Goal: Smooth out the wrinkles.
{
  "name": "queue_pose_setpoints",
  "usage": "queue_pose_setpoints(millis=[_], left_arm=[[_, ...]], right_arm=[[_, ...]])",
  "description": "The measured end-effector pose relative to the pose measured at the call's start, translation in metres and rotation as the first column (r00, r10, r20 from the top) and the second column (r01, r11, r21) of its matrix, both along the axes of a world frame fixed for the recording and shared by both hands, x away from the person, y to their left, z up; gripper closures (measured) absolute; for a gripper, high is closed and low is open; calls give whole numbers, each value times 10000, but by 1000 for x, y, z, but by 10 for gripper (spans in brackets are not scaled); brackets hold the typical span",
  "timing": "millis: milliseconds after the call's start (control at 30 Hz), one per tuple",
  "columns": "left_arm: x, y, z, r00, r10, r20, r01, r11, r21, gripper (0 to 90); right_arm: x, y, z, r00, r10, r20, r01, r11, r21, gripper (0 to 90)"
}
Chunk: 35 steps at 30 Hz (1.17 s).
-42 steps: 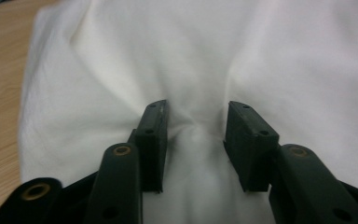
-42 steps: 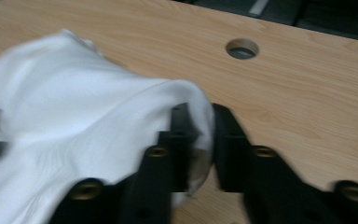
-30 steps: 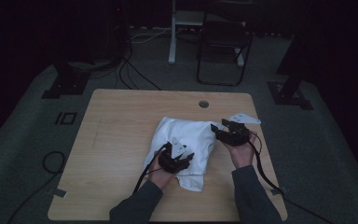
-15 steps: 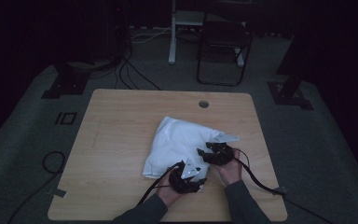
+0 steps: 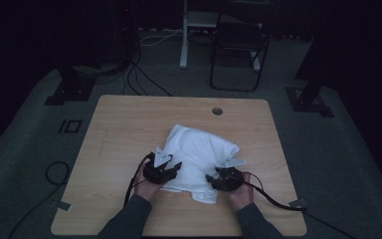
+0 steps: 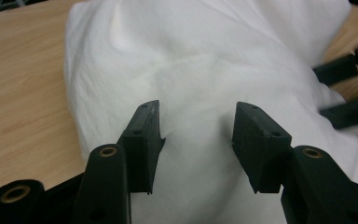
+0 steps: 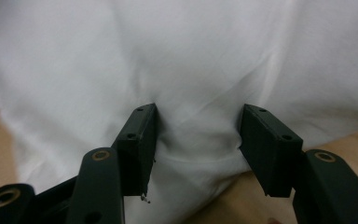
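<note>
A: Where's the cloth?

B: White cloth [image 5: 199,152], bunched, lying on the desk [image 5: 124,129], nearer the front edge and a bit right of centre. The round cable hole [image 5: 217,111] sits behind it.

A: Your claws?

B: Left claw [image 5: 171,167] is at the cloth's near-left edge, right claw [image 5: 214,179] at its near-right corner. Both are low, on the fabric.

A: Grip?

B: Left claw [image 6: 196,133]: jaws about half open, they've just been opening, with cloth bulging between them; I can't tell if the pads pinch it. Right claw [image 7: 196,140]: about half open too, a fold of cloth sits between the jaws at the hem. Can't tell if it's clamped.

A: Beyond the desk?

B: A folding chair [image 5: 238,50] behind it, cables on the floor [image 5: 139,74].
</note>
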State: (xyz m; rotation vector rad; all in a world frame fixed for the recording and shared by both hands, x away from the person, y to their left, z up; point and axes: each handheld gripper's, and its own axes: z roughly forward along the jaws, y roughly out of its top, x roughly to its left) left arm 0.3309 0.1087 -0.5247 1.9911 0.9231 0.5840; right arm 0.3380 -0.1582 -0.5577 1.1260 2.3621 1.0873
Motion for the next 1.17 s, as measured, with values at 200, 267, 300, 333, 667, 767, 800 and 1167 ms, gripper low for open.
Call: queue_pose_setpoints(millis=[200,267,300,333,667,767,800,1167], left_arm=[[5,-2,-2,9989,430,194,-436,9986,297,514],[13,-1,-2,9975,658,272,-667,9972,333,520],[21,0,-2,9963,805,295,-817,9958,407,521],[26,0,-2,9950,945,313,-955,9948,342,522],[58,8,5,9927,1198,-115,-1199,9928,-36,513],[53,18,15,9905,1373,-28,-1373,9893,-494,495],[48,25,20,9896,1438,86,-1427,9870,-739,493],[8,107,38,9617,2703,459,-2621,9554,-1358,467]], right_arm=[[32,5,0,9979,-562,326,564,9984,-46,457],[42,7,-1,9972,-696,290,694,9976,81,457],[47,8,0,9969,-735,262,732,9972,133,456],[53,11,0,9965,-796,255,792,9967,173,456],[80,17,4,9953,-950,194,943,9949,350,432],[75,12,13,9939,-1057,307,1036,9925,648,404],[72,9,16,9933,-1068,433,1027,9910,861,402],[23,-68,48,9713,-2088,1136,1854,9645,1878,353]])
